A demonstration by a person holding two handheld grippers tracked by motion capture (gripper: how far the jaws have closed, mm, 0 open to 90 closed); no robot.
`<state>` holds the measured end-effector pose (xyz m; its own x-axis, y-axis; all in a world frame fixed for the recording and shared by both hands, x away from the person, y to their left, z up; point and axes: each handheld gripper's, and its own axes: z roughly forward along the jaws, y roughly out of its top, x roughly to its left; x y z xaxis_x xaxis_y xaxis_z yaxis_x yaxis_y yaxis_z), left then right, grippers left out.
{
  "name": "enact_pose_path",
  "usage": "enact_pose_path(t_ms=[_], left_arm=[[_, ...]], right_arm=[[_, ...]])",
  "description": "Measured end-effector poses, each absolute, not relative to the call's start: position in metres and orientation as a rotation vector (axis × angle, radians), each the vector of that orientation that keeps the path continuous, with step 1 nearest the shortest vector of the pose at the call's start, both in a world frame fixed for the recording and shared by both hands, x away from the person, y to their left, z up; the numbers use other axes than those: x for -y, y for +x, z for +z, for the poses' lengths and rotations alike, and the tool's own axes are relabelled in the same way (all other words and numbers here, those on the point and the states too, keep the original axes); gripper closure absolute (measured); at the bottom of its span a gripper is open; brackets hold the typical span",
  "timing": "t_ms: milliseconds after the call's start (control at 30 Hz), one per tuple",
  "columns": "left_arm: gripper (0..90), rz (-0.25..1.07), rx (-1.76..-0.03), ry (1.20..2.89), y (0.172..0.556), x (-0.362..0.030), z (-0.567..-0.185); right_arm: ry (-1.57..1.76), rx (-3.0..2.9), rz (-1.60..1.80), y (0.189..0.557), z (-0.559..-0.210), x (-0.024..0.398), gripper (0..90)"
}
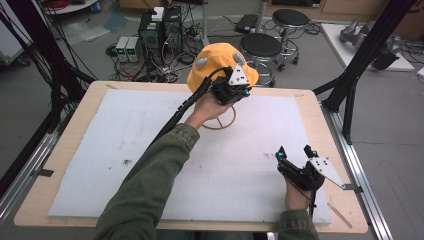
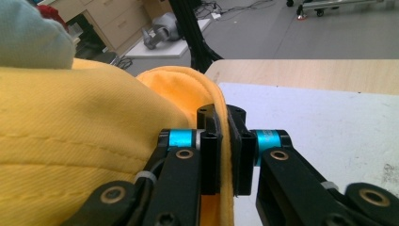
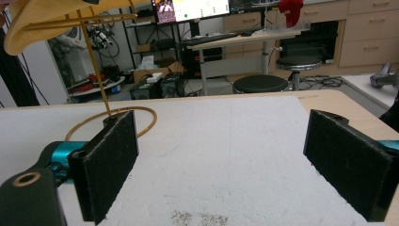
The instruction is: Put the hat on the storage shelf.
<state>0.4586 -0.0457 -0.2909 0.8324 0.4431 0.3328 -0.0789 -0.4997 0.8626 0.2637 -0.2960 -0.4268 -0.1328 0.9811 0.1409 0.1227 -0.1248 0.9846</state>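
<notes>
A yellow hat (image 1: 215, 60) with small grey patches sits on a thin gold wire stand at the far middle of the table. The stand's ring base (image 1: 220, 122) rests on the mat. My left gripper (image 1: 244, 90) is at the hat's right side. In the left gripper view its pads are pinched on the hat's brim (image 2: 225, 155), and yellow cloth (image 2: 94, 122) covers the left. My left gripper (image 2: 225, 115) is shut on that brim. My right gripper (image 1: 294, 151) stands open near the front right, nothing between its jaws (image 3: 221, 122). The ring base (image 3: 113, 122) and pole (image 3: 96, 66) show ahead of it.
A white foam mat (image 1: 125, 150) covers most of the wooden table (image 1: 75, 120). A black frame post (image 1: 360, 55) rises at the table's right far corner. Black stools (image 1: 261, 46) and computer boxes (image 1: 160, 30) stand on the floor beyond the far edge.
</notes>
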Motion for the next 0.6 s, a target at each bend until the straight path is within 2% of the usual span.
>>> enact_pose_path(t_ms=[100,400,533,600], left_arm=[[70.7,0.616,-0.275,1.987,0.458,0.046,-0.291],[50.0,0.556,-0.260,1.933,0.453,0.040,-0.283],[38.8,0.543,-0.267,1.817,0.446,0.028,-0.267],[36.7,0.544,-0.267,1.774,0.443,0.022,-0.261]], right_arm=[[1.325,-1.334,1.361,0.264,-0.427,0.296,9.5],[1.321,-1.337,1.355,0.263,-0.427,0.295,9.5],[1.315,-1.339,1.354,0.263,-0.427,0.295,9.5],[1.317,-1.338,1.354,0.263,-0.427,0.295,9.5]])
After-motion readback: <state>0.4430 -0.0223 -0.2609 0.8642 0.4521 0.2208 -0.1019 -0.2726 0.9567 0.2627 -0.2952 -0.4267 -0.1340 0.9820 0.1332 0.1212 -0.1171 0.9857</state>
